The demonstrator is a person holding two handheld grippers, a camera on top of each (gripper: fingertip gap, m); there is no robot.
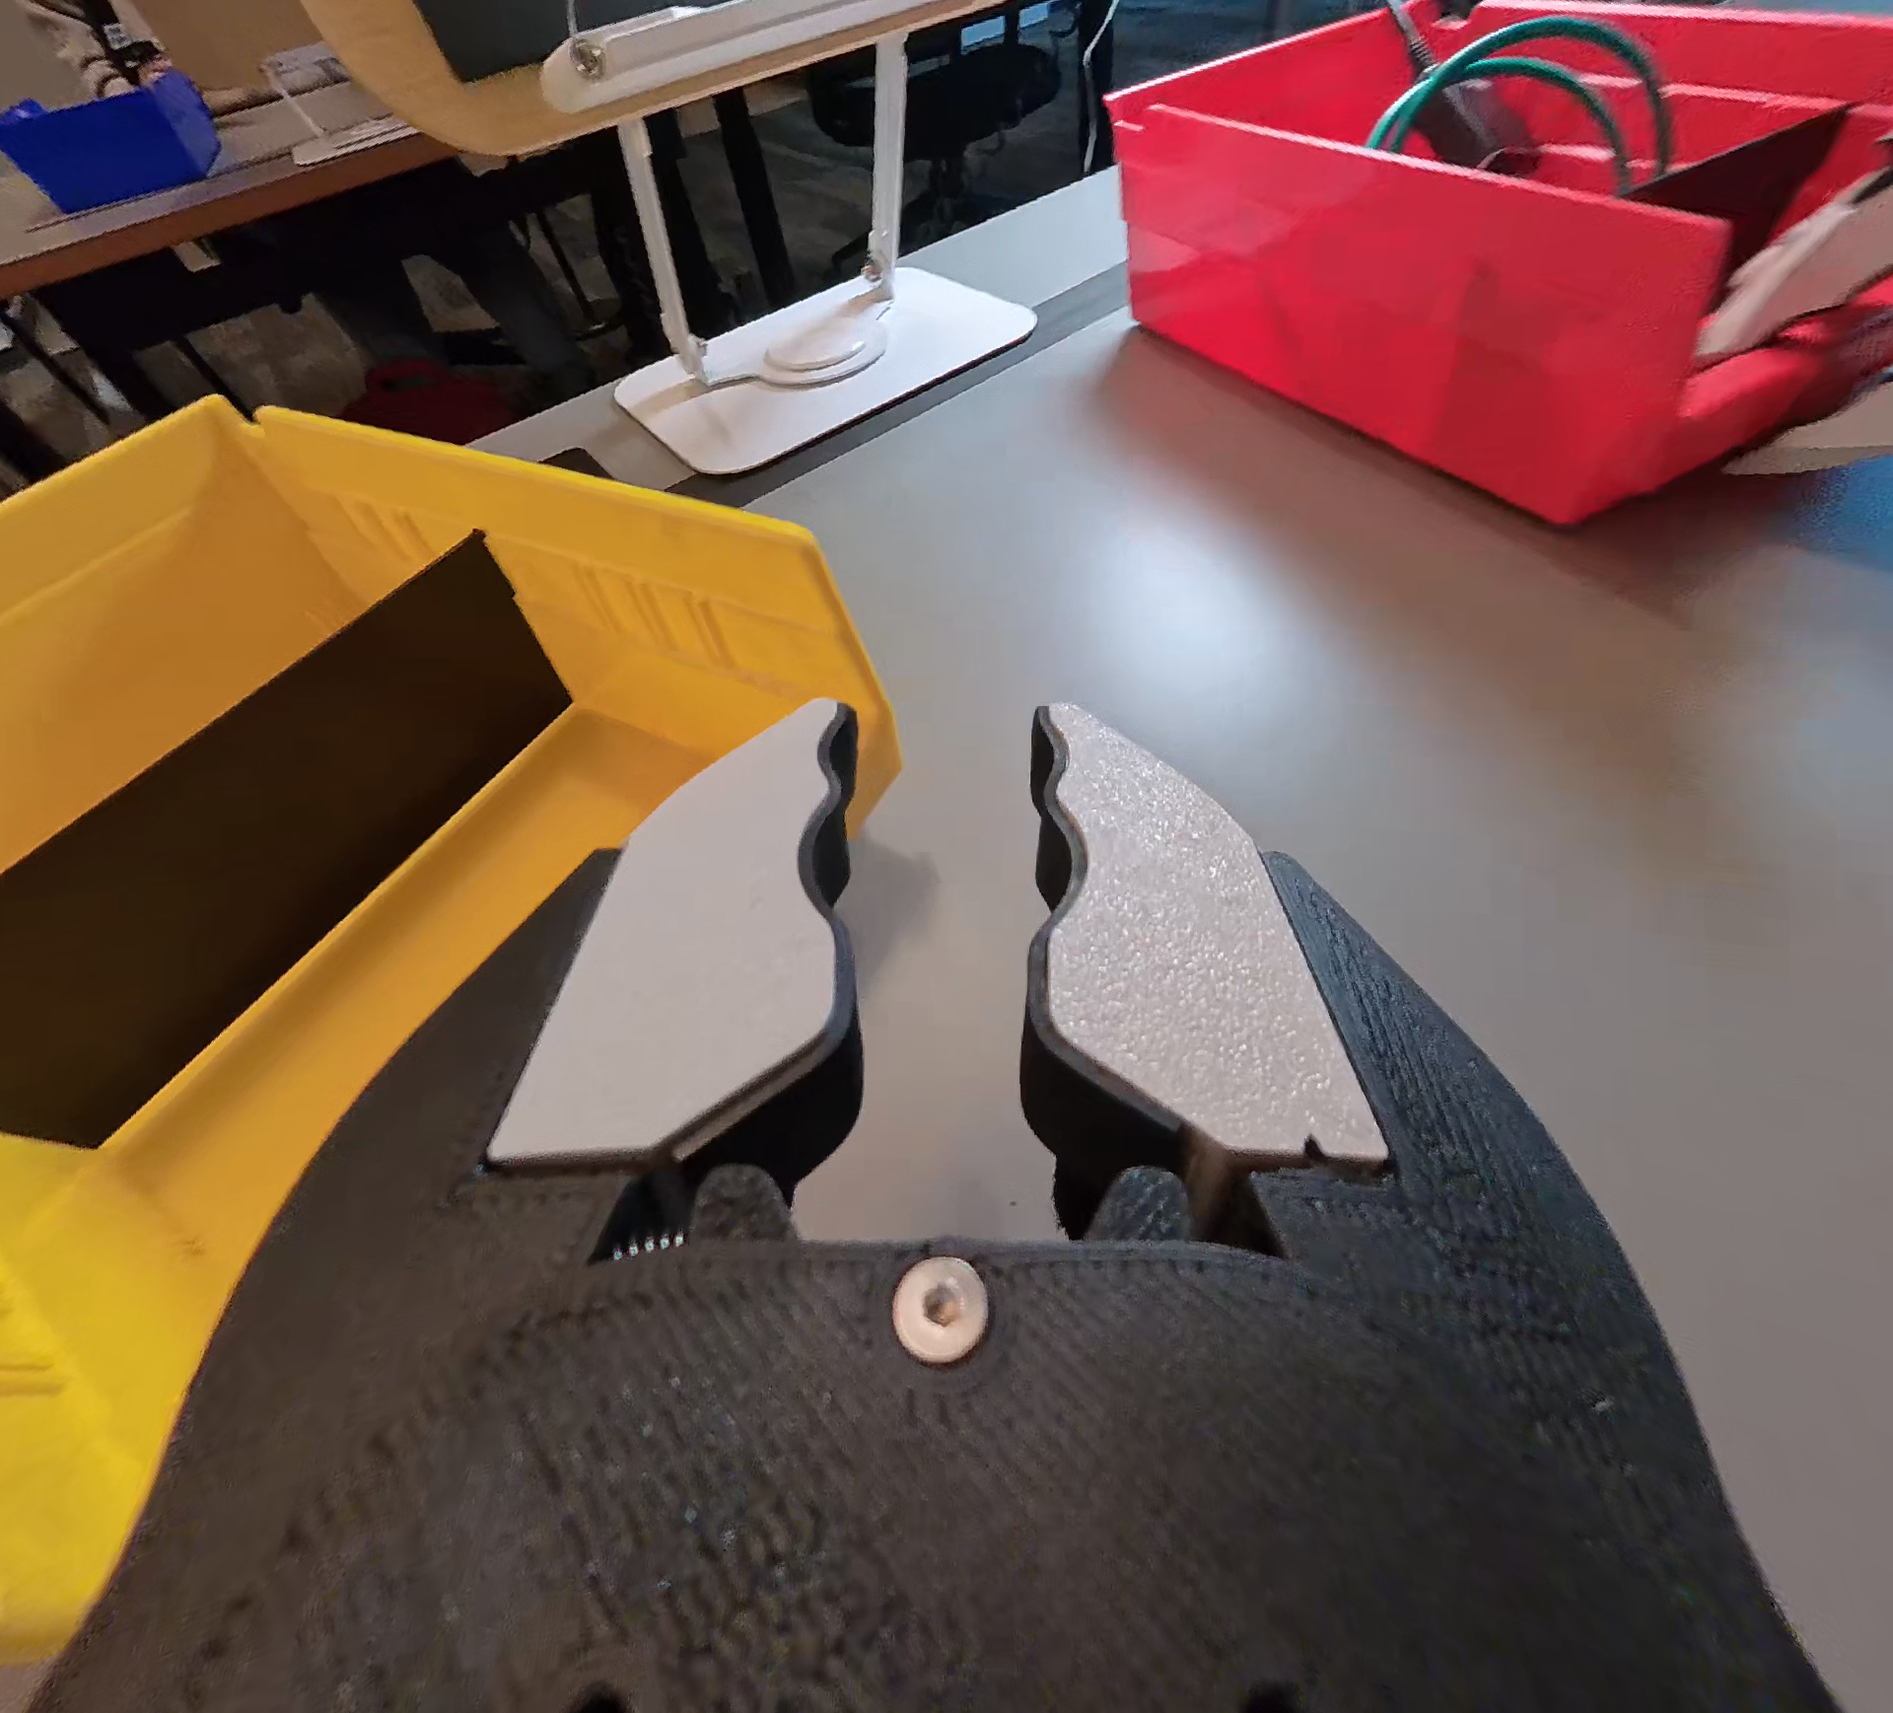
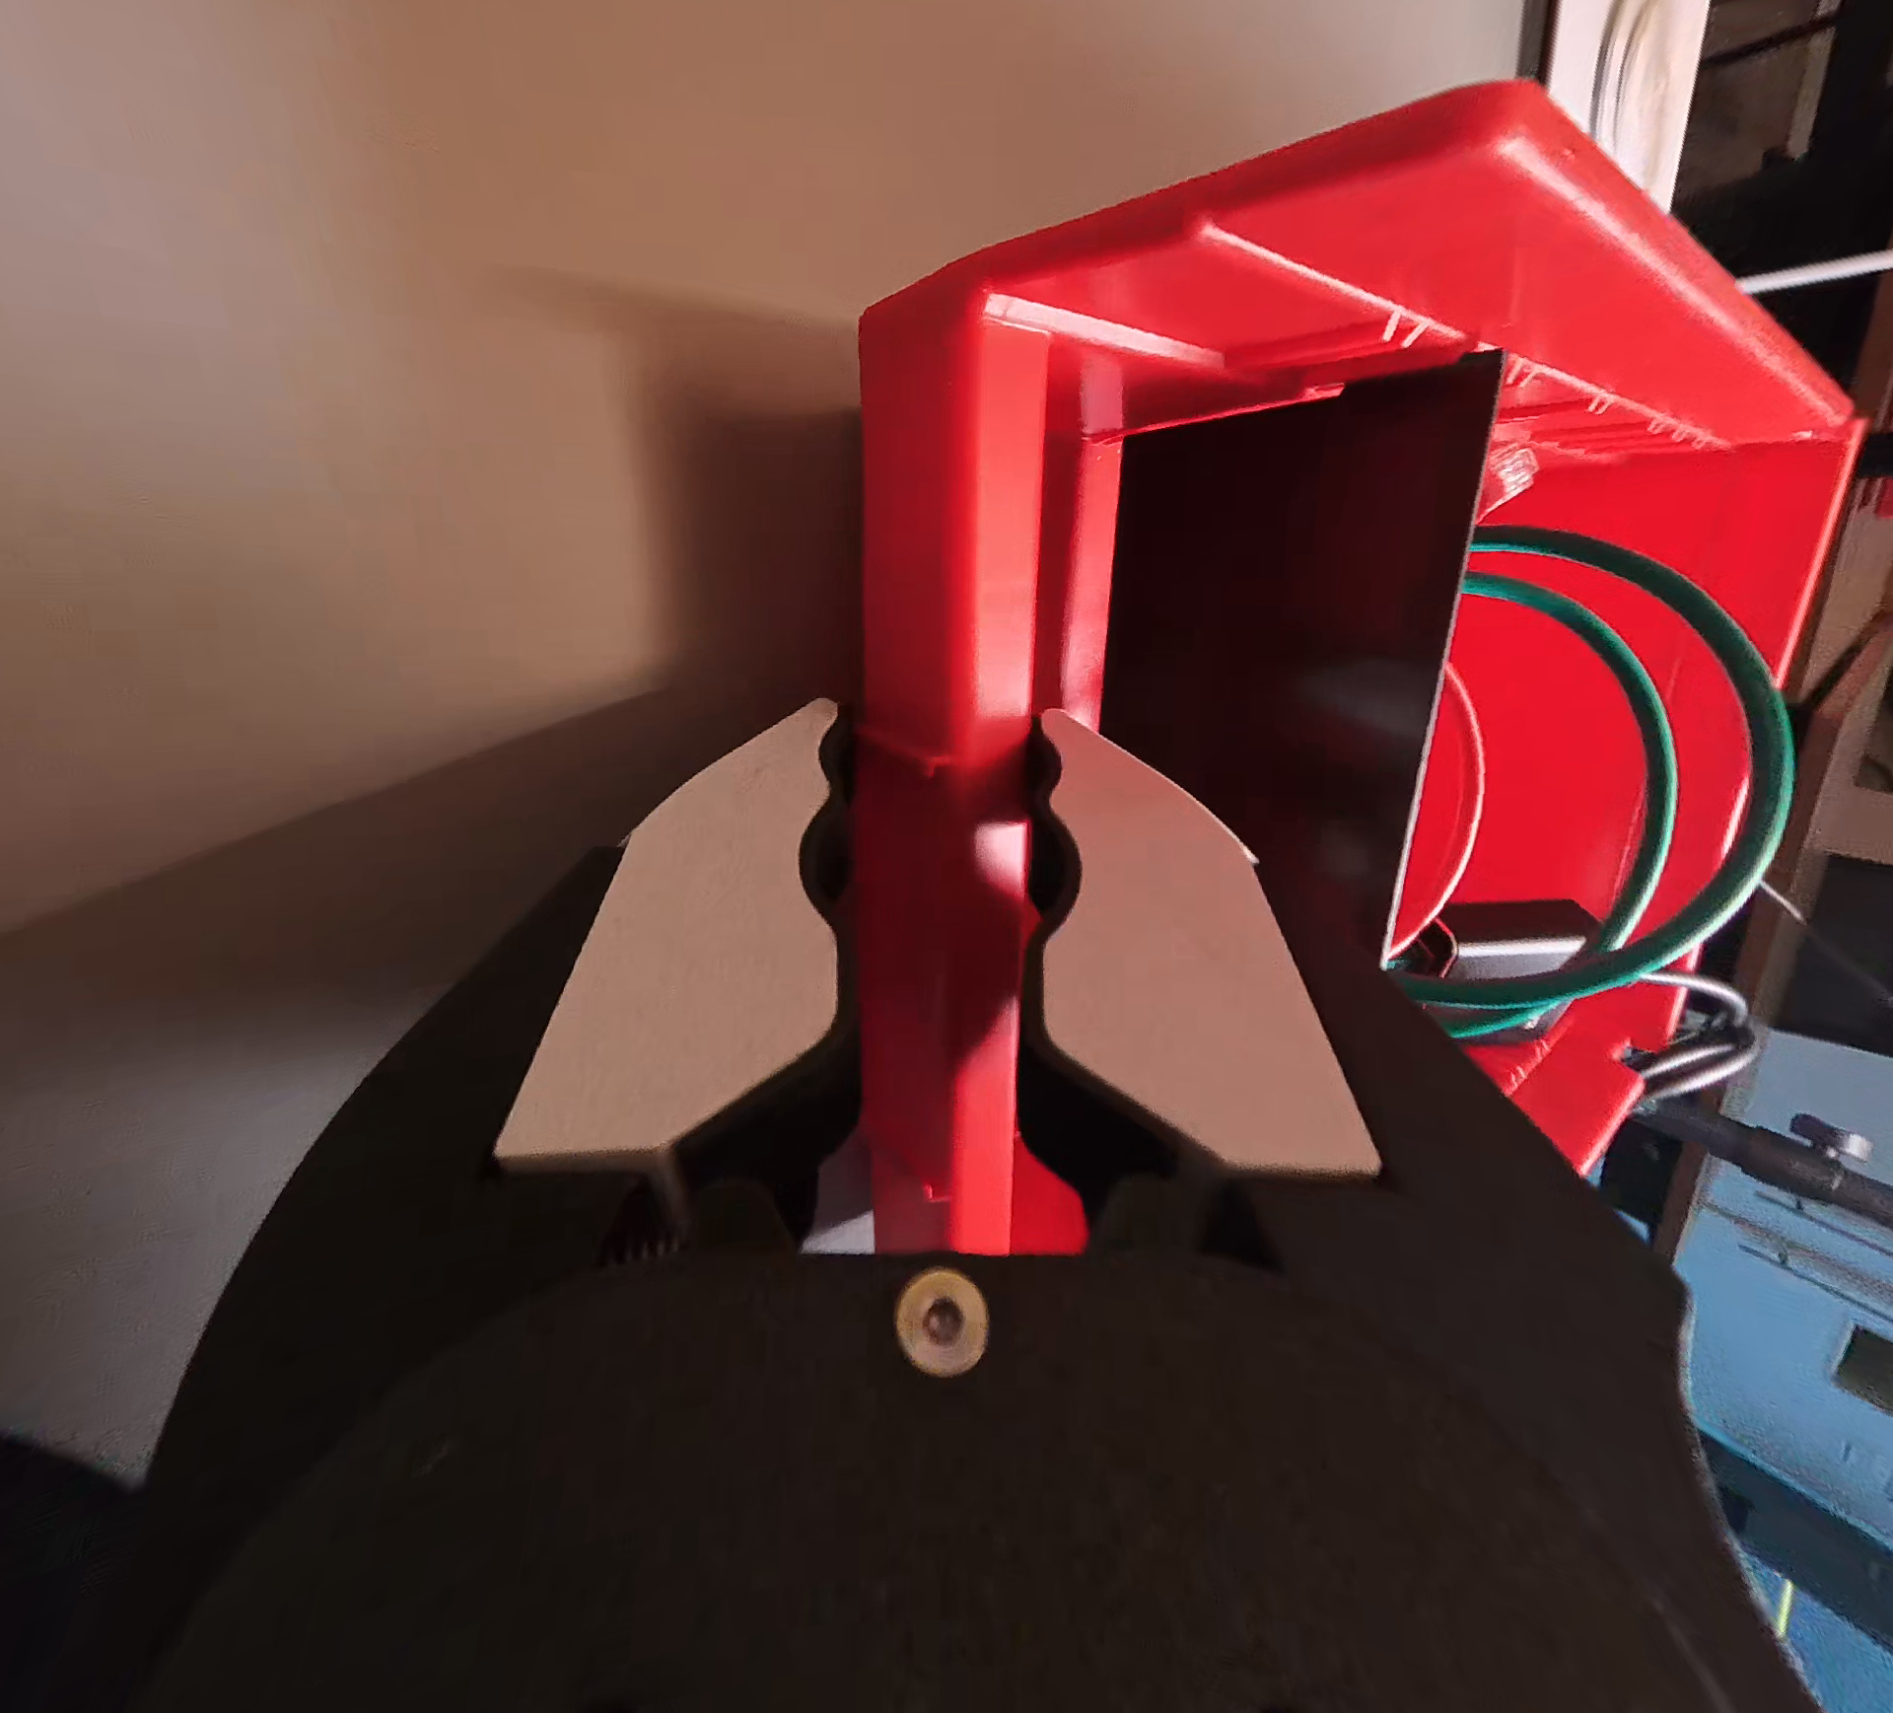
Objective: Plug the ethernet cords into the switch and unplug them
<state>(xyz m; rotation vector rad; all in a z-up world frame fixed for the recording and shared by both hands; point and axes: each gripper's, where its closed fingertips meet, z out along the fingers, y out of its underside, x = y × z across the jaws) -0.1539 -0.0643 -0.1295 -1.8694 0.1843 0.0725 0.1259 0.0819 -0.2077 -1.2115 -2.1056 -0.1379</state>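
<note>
A red bin (image 1: pixel 1383 301) stands on the grey table at the right of the left wrist view. It holds looped green ethernet cords (image 1: pixel 1537 76) and a dark boxy device (image 1: pixel 1475 117) behind a black divider (image 1: pixel 1752 173). My right gripper (image 2: pixel 940 726) is shut on the red bin's wall (image 2: pixel 942 537); the view is rolled sideways, and the green cords (image 2: pixel 1639 742) and the dark device (image 2: pixel 1506 957) show inside. The right gripper also shows blurred at the bin's near corner in the left wrist view (image 1: pixel 1803 281). My left gripper (image 1: pixel 940 726) is open and empty over the table.
A yellow bin (image 1: pixel 307 639) with a black divider (image 1: pixel 256 844) sits just left of my left gripper. A white stand (image 1: pixel 830 373) with a tan-edged dark panel stands at the table's far edge. A blue bin (image 1: pixel 113 137) sits on another desk behind. My hands' fingertips stand some 35 cm from each other.
</note>
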